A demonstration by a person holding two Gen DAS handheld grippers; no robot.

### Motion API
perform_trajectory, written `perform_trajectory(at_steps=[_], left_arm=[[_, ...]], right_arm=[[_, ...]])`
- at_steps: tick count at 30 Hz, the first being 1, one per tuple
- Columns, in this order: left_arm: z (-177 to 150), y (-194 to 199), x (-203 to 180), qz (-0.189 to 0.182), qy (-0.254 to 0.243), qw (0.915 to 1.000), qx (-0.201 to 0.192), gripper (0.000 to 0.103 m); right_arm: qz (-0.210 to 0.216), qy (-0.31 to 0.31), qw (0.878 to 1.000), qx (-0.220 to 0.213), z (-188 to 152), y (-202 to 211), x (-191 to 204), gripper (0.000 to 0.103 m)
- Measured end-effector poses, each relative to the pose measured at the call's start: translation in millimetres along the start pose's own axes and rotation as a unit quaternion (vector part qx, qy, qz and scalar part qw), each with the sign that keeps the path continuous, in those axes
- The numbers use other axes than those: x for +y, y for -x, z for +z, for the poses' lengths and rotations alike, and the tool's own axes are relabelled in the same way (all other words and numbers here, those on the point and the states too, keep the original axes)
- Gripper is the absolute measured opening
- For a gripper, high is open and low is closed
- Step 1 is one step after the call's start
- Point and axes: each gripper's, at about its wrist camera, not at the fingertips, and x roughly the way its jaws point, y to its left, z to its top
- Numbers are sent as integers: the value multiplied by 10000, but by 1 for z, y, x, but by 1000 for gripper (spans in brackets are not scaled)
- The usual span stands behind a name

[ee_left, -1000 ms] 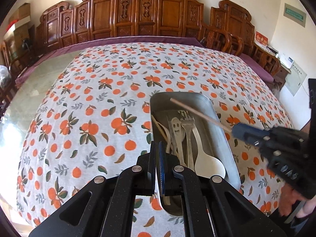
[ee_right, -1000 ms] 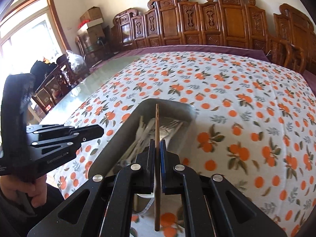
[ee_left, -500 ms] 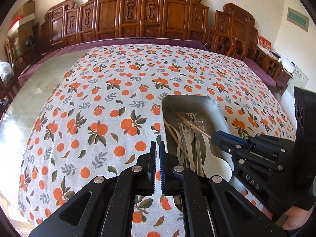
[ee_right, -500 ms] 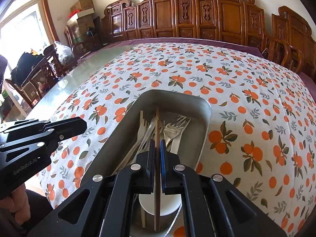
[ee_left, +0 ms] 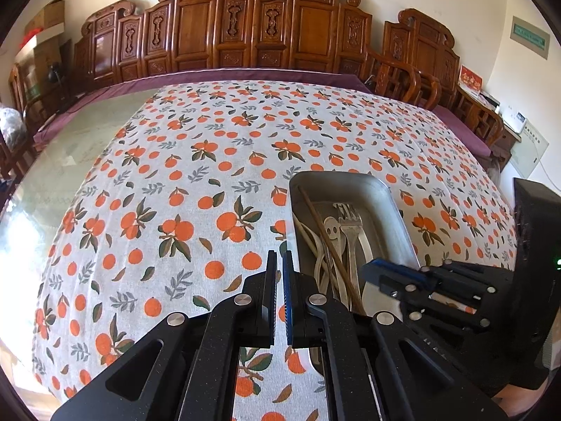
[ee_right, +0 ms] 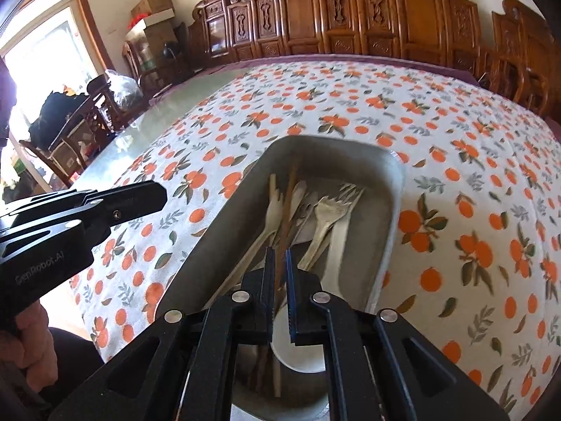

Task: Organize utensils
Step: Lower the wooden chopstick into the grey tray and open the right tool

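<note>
On desk [ee_left: 210, 147], orange-print cloth: metal tray [ee_left: 389, 196] at 3 o'clock of left tongs [ee_left: 279, 263], rim just beside them.
Tray contents: wooden chopstick [ee_left: 326, 238] lying diagonal, tip toward far-left corner; metal forks [ee_right: 329, 210]; white spoon [ee_right: 298, 354], bowl at near end; pale plastic utensils [ee_right: 271, 210], heaped, touching.
Left tongs: closed, empty, over cloth.
Right tongs [ee_right: 278, 263]: above tray's near end, narrow gap between pads, chopstick in gap; contact with pads cannot tell.
Person's hand [ee_right: 21, 336] at 8 o'clock, right view.
</note>
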Motion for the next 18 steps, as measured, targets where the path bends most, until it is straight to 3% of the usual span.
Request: perform_trajectory(at_steps=[4, 9, 11, 15, 17, 18], left_arm=[[1, 3, -4, 15, -33, 10000, -27, 2], [0, 9, -10, 61, -36, 10000, -51, 5], [0, 12, -13, 99, -60, 9999, -91, 23], [-2, 22, -21, 128, -113, 9997, -183, 46], [-4, 29, -27, 166, -158, 9994, -275, 67], [-5, 32, -29, 187, -178, 9992, -312, 72]], right_arm=[[-121, -2, 9998, -170, 0, 16, -9, 8], [-277, -57, 9989, -377, -5, 44, -22, 16], [-317, -95, 9984, -455, -7, 56, -28, 20], [-392, -167, 9972, -608, -12, 80, -35, 26], [-456, -170, 9965, -677, -13, 91, -37, 34], [-484, -172, 9961, -713, -14, 97, -38, 38]])
